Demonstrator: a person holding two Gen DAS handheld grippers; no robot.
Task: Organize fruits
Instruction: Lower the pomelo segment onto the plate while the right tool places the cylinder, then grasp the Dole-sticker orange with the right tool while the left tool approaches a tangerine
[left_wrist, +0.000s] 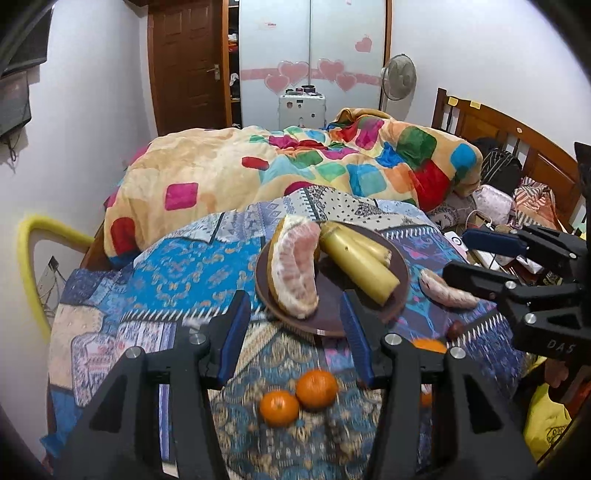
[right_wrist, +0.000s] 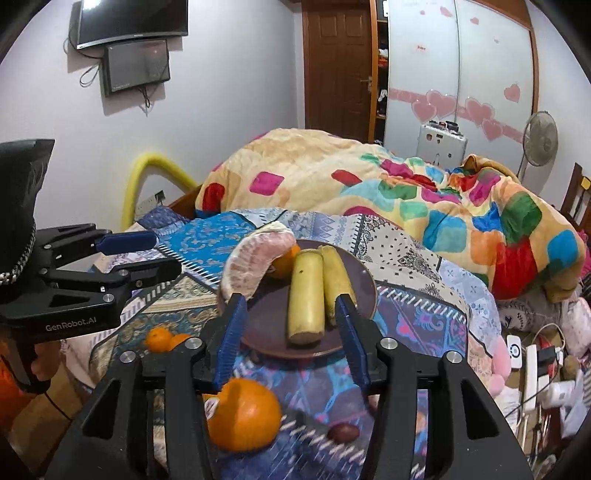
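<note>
A brown plate (left_wrist: 334, 306) (right_wrist: 365, 284) on the patterned cloth holds a pomelo wedge (left_wrist: 295, 273) (right_wrist: 251, 264), two bananas (left_wrist: 356, 264) (right_wrist: 306, 295) and, in the right wrist view, an orange (right_wrist: 286, 262) behind the wedge. My left gripper (left_wrist: 293, 326) is open and empty, just short of the plate's near rim; two oranges (left_wrist: 299, 395) lie below it. My right gripper (right_wrist: 290, 323) is open and empty over the plate's near edge, above another orange (right_wrist: 245, 413) and a small dark fruit (right_wrist: 343, 432). A loose pomelo piece (left_wrist: 448, 291) lies right of the plate.
A colourful quilt (left_wrist: 295, 170) is heaped behind the cloth. Clutter, cables and a phone (right_wrist: 532, 354) sit to the right. A yellow-padded frame (left_wrist: 29, 266) stands at the left. The table edge drops off at front and left.
</note>
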